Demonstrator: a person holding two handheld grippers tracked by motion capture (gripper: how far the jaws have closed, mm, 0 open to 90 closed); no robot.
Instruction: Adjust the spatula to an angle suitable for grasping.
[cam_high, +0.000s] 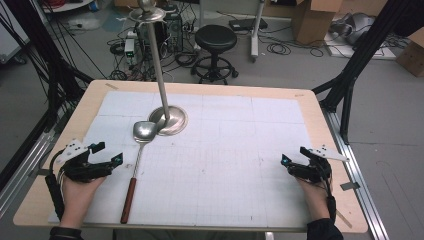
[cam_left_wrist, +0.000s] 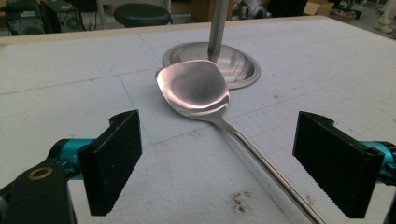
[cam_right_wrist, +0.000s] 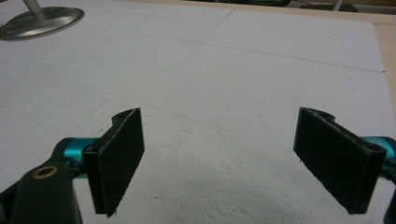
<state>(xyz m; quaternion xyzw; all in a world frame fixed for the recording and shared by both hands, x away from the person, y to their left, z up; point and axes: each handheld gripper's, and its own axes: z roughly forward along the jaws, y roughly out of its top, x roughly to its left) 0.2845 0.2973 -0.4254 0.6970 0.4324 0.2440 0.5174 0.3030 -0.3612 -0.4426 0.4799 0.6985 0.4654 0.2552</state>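
A steel spatula-like ladle (cam_high: 143, 131) with a red-brown handle (cam_high: 128, 200) lies on the white mat, its bowl (cam_left_wrist: 194, 87) resting against the round base (cam_left_wrist: 236, 63) of a tall metal stand (cam_high: 159, 67). My left gripper (cam_high: 109, 153) rests at the mat's left, just left of the ladle's shaft, jaws wide open with nothing between them. In the left gripper view the shaft (cam_left_wrist: 268, 170) runs down toward the right jaw. My right gripper (cam_high: 294, 156) sits open at the mat's right, above bare foam. The stand's base (cam_right_wrist: 41, 21) shows far off in the right gripper view.
The white foam mat (cam_high: 225, 150) covers most of the wooden table (cam_high: 325, 130). Behind the table stand a black stool (cam_high: 215, 50), cables and cardboard boxes (cam_high: 312, 17). Black frame legs (cam_high: 350, 75) flank the table.
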